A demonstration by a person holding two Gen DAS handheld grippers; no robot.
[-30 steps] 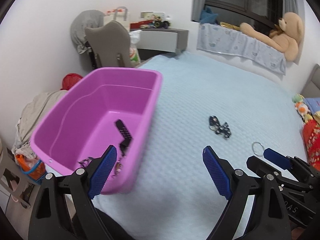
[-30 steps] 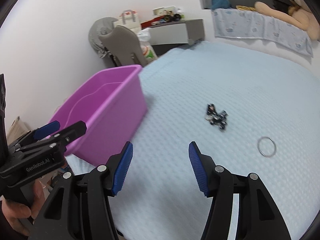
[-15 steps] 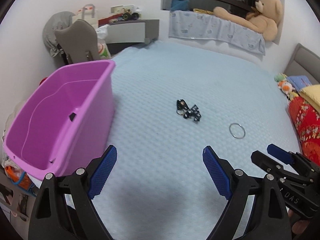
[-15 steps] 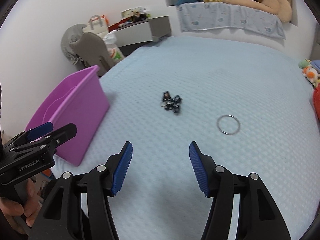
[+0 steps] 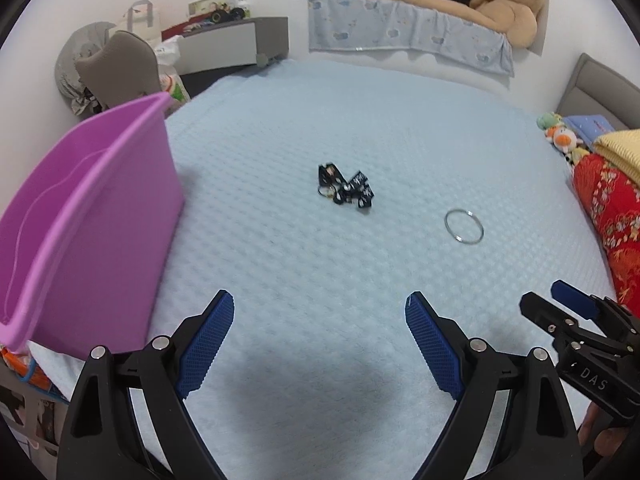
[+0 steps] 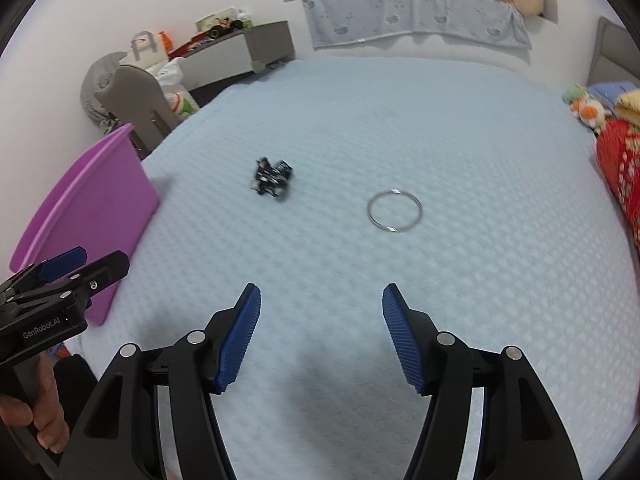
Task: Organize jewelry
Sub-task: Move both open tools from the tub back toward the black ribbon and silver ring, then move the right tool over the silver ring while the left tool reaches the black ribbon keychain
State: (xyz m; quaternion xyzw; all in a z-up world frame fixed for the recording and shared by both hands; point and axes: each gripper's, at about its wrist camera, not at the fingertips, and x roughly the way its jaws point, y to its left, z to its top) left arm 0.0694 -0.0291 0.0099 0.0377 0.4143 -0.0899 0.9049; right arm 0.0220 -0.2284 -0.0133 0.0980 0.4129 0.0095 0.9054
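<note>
A small black bundle of jewelry (image 5: 346,191) lies mid-bed on the light blue bedspread; it also shows in the right wrist view (image 6: 273,178). A thin silver bangle (image 5: 464,227) lies to its right, also in the right wrist view (image 6: 394,210). A pink plastic tub (image 5: 80,216) stands at the bed's left edge, seen too in the right wrist view (image 6: 88,216). My left gripper (image 5: 320,340) is open and empty, well short of the bundle. My right gripper (image 6: 321,332) is open and empty, short of the bangle.
A red patterned quilt (image 5: 612,216) and small soft toys (image 5: 560,136) lie along the bed's right side. A teddy bear (image 5: 500,4) sits on the window ledge at the back. A grey chair (image 5: 116,72) and a desk (image 5: 232,44) stand beyond the tub.
Both grippers have swung right, away from the tub and toward the middle of the bed. The bundle and bangle now sit nearer the centre of both views. Both stay open.
</note>
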